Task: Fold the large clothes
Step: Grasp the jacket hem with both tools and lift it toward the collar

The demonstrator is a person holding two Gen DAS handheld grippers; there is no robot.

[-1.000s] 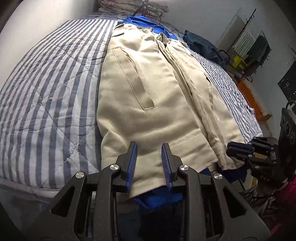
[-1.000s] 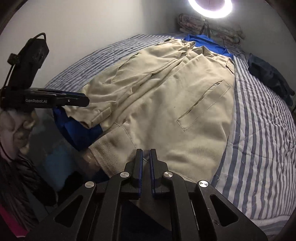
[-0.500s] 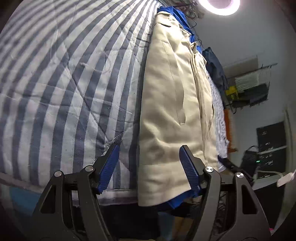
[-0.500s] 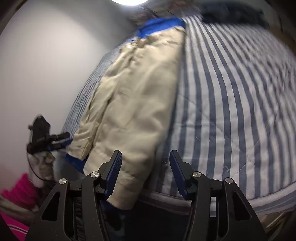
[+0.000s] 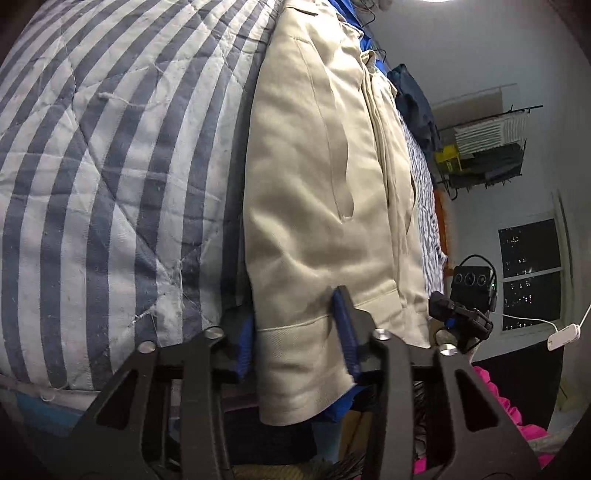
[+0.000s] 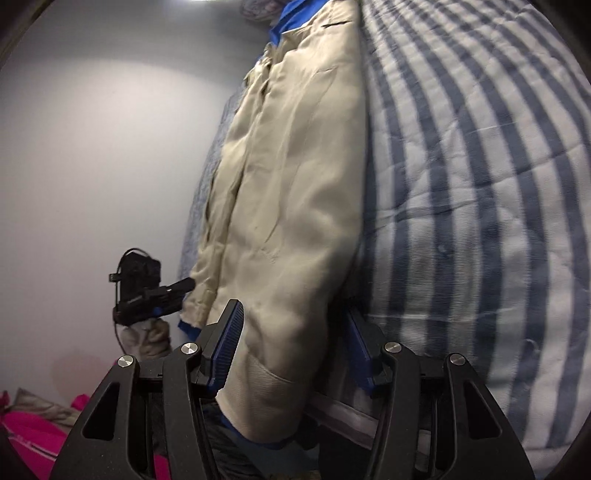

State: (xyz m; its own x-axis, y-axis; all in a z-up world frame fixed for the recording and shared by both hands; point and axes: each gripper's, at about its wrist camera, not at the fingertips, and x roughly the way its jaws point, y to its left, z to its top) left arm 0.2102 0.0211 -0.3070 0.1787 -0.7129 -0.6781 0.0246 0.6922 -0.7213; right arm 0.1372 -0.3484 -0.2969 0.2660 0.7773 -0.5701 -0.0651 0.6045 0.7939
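Left gripper (image 5: 295, 334): straddling the ribbed hem corner of the beige cotton jacket (image 5: 325, 177); its jaws have just been closing, the blue pads (image 5: 345, 325) sitting at the cloth, though whether they are pressing yet I cannot tell.
Right gripper (image 6: 291, 350): sitting half open around the opposite hem corner, cloth between the jaws, a gap showing beside the fabric, so not gripping yet.
Other gripper in view: the right one is showing at 4 o'clock in the left wrist view, the left one at 8 o'clock in the right wrist view.
Jacket: lying flat and lengthwise on the blue-and-white striped quilt (image 5: 110, 184), collar toward 12 o'clock, hem hanging just over the bed edge at 6 o'clock, blue lining (image 6: 284, 22) peeking out at collar and hem.
Done: the jacket is looking spread out, front panels closed toward the middle.
Left: both hem corners are waiting to be clamped, then probably carried toward the collar; no crosswise fold is showing yet.
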